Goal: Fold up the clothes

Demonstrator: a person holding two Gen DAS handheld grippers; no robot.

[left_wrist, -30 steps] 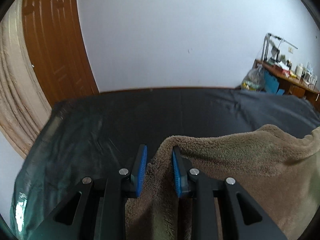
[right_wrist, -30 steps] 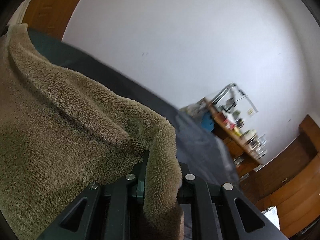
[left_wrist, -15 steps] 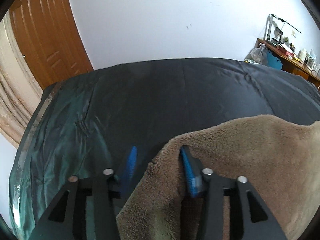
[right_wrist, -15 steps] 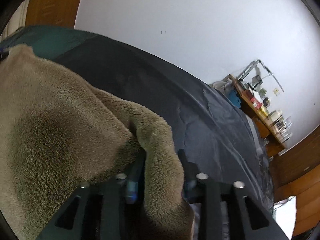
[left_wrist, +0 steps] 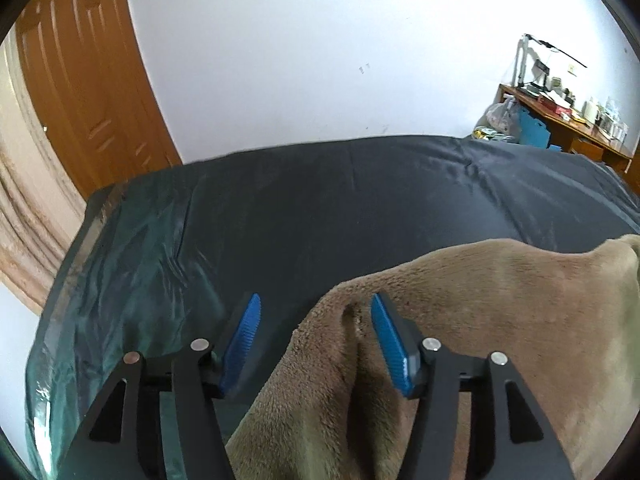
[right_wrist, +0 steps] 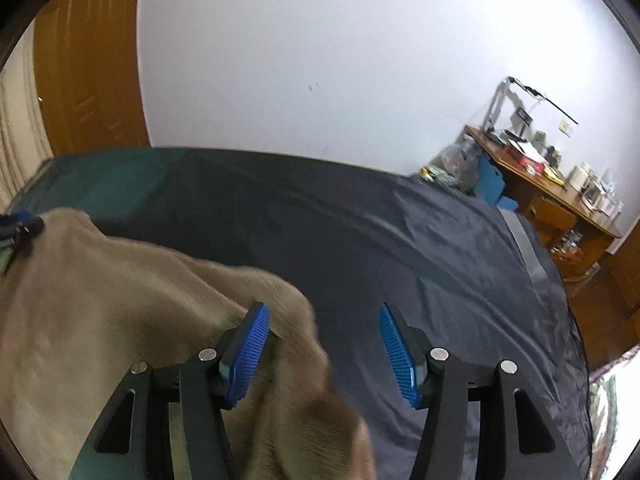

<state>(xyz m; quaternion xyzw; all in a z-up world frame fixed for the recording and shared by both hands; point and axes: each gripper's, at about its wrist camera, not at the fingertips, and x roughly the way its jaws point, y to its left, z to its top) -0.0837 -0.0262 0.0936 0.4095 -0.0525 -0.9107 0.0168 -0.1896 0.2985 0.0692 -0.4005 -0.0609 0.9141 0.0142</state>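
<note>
The tan fleece garment (left_wrist: 460, 320) lies draped on the bed (left_wrist: 320, 208), thick, soft and floppy, so it should sag and bunch wherever I don't support it. I'd pinch it at a doubled edge or corner. My left gripper (left_wrist: 316, 332) and right gripper (right_wrist: 324, 344) both stand spread wide, holding nothing, though fleece seems to brush one inner pad of each.
</note>
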